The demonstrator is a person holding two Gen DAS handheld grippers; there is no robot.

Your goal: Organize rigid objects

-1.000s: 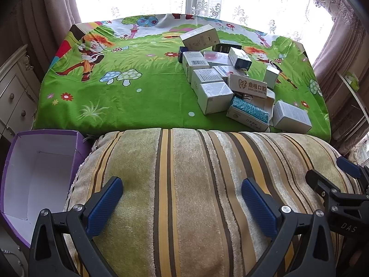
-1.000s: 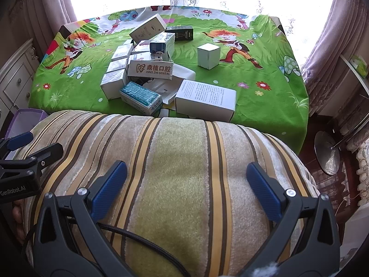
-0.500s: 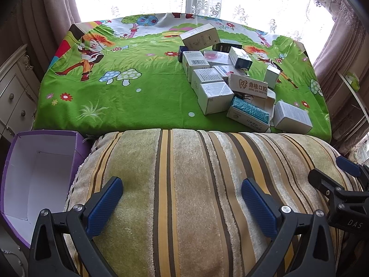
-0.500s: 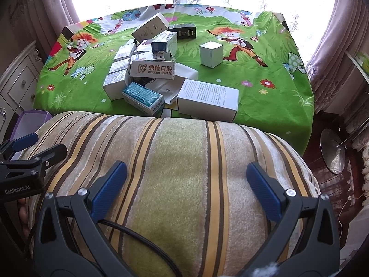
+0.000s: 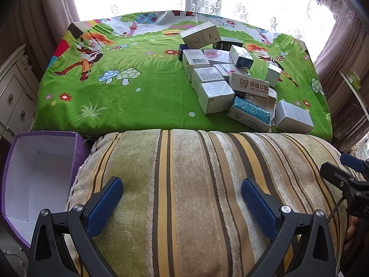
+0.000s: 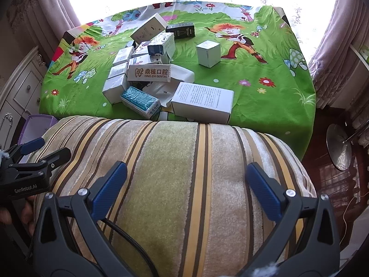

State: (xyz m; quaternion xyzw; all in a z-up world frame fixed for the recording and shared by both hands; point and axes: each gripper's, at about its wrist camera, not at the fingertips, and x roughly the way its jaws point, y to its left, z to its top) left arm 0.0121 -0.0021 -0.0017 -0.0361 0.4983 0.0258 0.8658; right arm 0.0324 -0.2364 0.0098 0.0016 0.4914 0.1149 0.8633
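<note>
Several cardboard boxes lie in a loose pile on the green cartoon tablecloth (image 5: pixel 129 97): a white "DING ZHI DENTAL" box (image 5: pixel 250 85) (image 6: pixel 150 72), a box with a teal top (image 5: pixel 250 113) (image 6: pixel 140 100), a flat white printed box (image 6: pixel 201 101) (image 5: pixel 294 116), and a small white cube (image 6: pixel 208 53) standing apart. My left gripper (image 5: pixel 182 197) is open above a striped cushion (image 5: pixel 196 184), well short of the boxes. My right gripper (image 6: pixel 186 188) is open too, over the same cushion (image 6: pixel 180 173). Neither holds anything.
An open purple box with a white inside (image 5: pixel 34 175) (image 6: pixel 34 124) sits low at the left beside the cushion. A white dresser (image 5: pixel 13 92) stands at the left. Curtains and a bright window lie behind the table. A round metal stand base (image 6: pixel 339 147) is on the floor at right.
The right wrist view has crept slightly forward and to the right, so the boxes look a little nearer. Both grippers stay open; the left is almost still.
</note>
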